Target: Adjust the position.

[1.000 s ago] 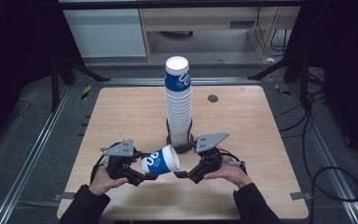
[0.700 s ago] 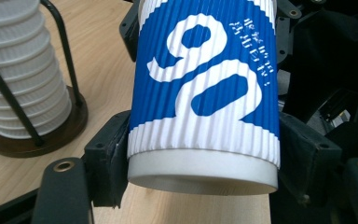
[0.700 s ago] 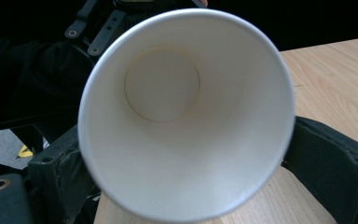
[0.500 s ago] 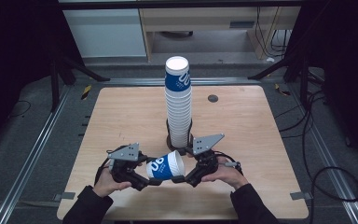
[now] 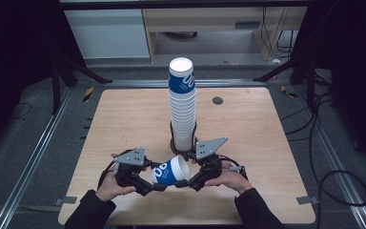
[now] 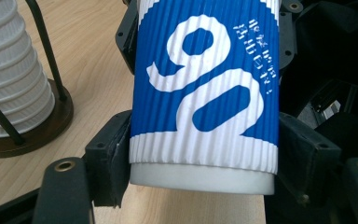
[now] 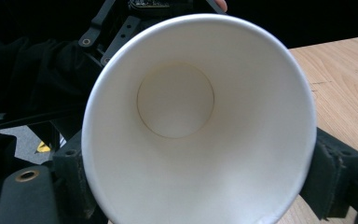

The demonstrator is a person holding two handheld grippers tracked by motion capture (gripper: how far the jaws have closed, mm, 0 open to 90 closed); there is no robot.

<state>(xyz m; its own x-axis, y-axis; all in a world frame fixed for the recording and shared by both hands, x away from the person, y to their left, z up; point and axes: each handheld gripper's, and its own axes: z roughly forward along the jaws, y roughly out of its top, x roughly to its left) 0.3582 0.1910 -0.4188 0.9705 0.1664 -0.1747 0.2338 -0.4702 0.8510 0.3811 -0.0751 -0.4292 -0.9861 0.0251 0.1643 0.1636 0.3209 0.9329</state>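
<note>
A blue and white ribbed paper cup [image 5: 170, 170] lies on its side above the table's front edge, held between both grippers. My left gripper [image 5: 153, 182] is shut on its base end; in the left gripper view the pads [image 6: 109, 158] press the cup [image 6: 205, 93] from both sides. My right gripper [image 5: 188, 178] has just been closing on the open rim end. The right gripper view looks into the white inside of the cup [image 7: 191, 130], with the pads [image 7: 328, 182] against its wall. A tall stack of matching cups [image 5: 182, 105] stands behind.
The stack sits in a dark round holder [image 5: 177, 143] with thin upright rods, just beyond the grippers, and its lower cups [image 6: 14, 70] show at the left of the left gripper view. A small dark disc [image 5: 217, 100] lies on the wooden table [image 5: 267, 143] at the back right.
The cup and both hands have sunk slightly toward the table's front. The right gripper's jaws, wide around the rim before, have closed onto the cup.
</note>
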